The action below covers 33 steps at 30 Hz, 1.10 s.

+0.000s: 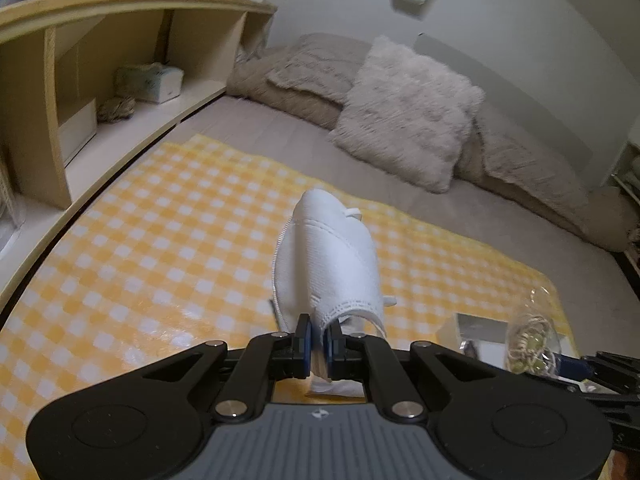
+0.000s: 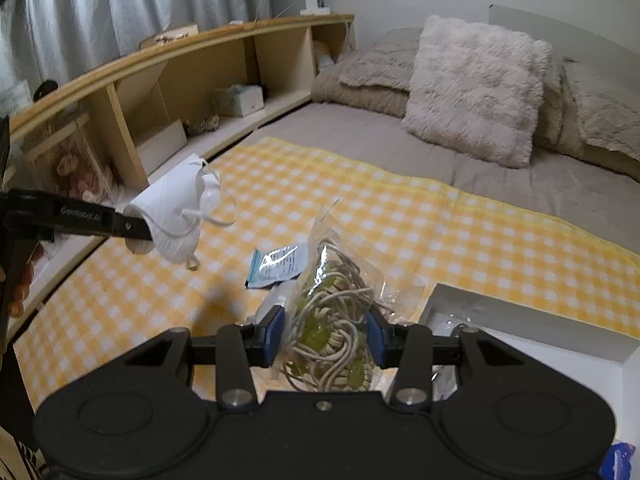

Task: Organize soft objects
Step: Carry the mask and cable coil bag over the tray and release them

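- The left gripper (image 1: pixel 319 340) is pinched nearly shut on the edge of a white face mask (image 1: pixel 328 264), which hangs clear above the yellow checked cloth (image 1: pixel 160 220) spread over the bed.
- Seen from the right wrist, that same mask (image 2: pixel 176 212) dangles its ear loops in the air, out toward the wooden shelf unit (image 2: pixel 192 64).
- The right gripper (image 2: pixel 326 338) stands part-way open, its pads pressing either side of a clear plastic bag of coiled cord (image 2: pixel 336 320); the bag looks lifted off the cloth, though I cannot be sure its bottom is free.
- A white box (image 2: pixel 532 320) sits just right of the bag, open at the top (I would guess it is the place for these things, but nothing marks it so).
- Something pale lies inside the box; too little shows to name it.
- A small blue-and-white packet (image 2: pixel 276 266) lies loose on the cloth, in neither gripper.
- My reading: the task is mid-way at best. Two soft things are in hand and not yet put down anywhere, and the packet has yet to be collected.
- The fluffy pillow (image 2: pixel 476 88) and folded blanket (image 2: pixel 360 76) at the head of the bed look settled and may not be part of this job.
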{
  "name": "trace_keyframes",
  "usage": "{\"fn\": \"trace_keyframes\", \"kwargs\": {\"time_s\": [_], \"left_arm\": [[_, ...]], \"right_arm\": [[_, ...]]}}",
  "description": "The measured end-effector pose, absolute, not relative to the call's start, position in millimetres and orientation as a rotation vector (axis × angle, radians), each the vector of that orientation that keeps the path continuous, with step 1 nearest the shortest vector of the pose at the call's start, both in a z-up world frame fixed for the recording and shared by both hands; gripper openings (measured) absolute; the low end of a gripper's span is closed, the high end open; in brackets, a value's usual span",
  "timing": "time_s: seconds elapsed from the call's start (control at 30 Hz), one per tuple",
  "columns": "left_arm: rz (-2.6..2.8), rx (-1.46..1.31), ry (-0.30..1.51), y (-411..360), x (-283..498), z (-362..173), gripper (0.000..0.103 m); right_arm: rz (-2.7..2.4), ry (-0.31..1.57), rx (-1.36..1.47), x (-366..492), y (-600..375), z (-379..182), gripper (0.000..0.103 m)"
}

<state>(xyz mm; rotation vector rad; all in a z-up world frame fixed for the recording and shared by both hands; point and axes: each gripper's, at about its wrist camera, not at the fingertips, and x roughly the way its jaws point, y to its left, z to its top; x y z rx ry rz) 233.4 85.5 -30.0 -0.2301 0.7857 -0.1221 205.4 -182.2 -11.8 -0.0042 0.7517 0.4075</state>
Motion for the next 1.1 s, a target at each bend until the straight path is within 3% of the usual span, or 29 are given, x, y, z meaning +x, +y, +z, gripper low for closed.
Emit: {"fn": "trace_keyframes", "kwargs": {"time_s": [0.5, 1.1], "left_arm": [[-0.297, -0.217, 0.705, 27, 216, -8, 0.007], [-0.586, -0.117, 0.766, -126, 229, -34, 0.008]], "right_arm": [[0.267, 0.696, 0.032, 181, -238, 3, 0.044], [-0.025, 0.67, 0.159, 158, -367, 0, 0.044]]}}
